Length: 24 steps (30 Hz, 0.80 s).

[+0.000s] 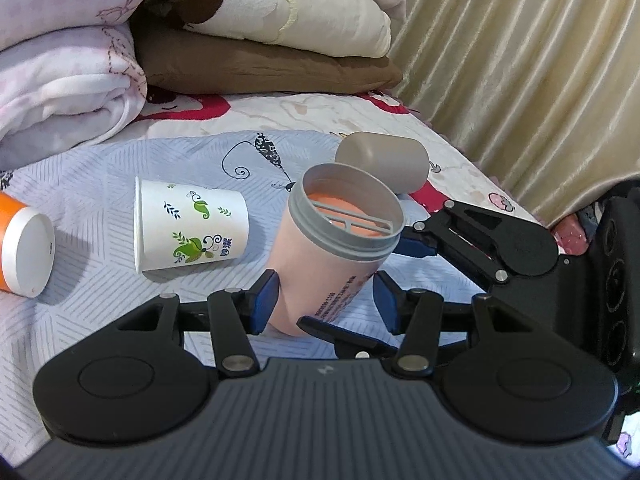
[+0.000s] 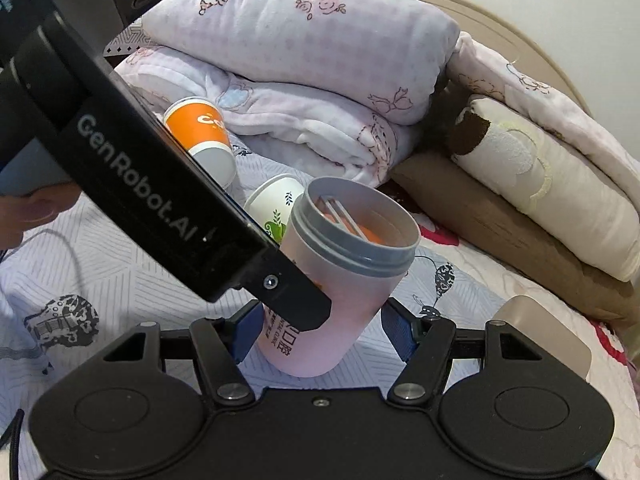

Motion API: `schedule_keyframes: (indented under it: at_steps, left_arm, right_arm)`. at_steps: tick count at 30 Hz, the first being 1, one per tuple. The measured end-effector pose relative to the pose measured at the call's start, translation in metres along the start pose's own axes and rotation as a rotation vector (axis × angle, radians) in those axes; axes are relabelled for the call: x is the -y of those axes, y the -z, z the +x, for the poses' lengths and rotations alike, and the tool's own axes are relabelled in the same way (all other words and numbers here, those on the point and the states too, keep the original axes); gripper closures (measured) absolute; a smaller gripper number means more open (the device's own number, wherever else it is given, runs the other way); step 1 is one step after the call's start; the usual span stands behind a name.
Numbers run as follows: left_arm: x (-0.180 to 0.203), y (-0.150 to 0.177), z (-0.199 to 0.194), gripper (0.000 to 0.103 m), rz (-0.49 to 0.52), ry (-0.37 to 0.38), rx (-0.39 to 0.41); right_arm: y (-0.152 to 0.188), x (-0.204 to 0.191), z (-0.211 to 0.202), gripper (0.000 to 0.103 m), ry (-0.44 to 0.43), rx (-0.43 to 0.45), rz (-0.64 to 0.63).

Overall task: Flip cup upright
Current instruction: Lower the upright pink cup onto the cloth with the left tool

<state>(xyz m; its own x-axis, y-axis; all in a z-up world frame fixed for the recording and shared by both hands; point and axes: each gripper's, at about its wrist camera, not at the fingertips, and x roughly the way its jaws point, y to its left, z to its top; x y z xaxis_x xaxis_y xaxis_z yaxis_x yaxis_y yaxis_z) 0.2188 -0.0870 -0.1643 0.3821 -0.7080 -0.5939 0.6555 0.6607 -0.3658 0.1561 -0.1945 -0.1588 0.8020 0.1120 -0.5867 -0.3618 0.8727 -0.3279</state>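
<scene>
A pink shaker cup point(image 1: 332, 256) with a grey threaded rim stands nearly upright on the bed, tilted a little, mouth up; it also shows in the right wrist view point(image 2: 340, 280). My left gripper point(image 1: 324, 304) is open around its lower body, with gaps between its blue pads point(image 1: 264, 300) and the cup. My right gripper point(image 2: 324, 328) is open around the cup too; in the left wrist view point(image 1: 424, 246) it comes in from the right. Its left pad point(image 2: 248, 328) is partly hidden by the left gripper's body.
A white leaf-print paper cup point(image 1: 188, 226) lies on its side left of the shaker. An orange paper cup point(image 1: 24, 248) lies at the far left. A grey lid point(image 1: 382, 160) lies behind. Folded blankets point(image 1: 260, 24) are stacked at the back; a curtain point(image 1: 520, 80) hangs on the right.
</scene>
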Motion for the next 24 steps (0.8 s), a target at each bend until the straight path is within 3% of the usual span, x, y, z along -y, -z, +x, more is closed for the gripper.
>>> schedule_keyframes:
  at_steps: [14,24]
  left_arm:
    - [0.003,0.004,-0.005,0.051,0.021,-0.028,-0.002]
    - [0.000,0.000,-0.007,0.049,0.008,0.004,0.008]
  right_arm:
    - [0.007,-0.017,-0.012,0.034,0.007,0.020,-0.063]
    - [0.007,-0.008,-0.010,0.033,-0.004,0.006,-0.019]
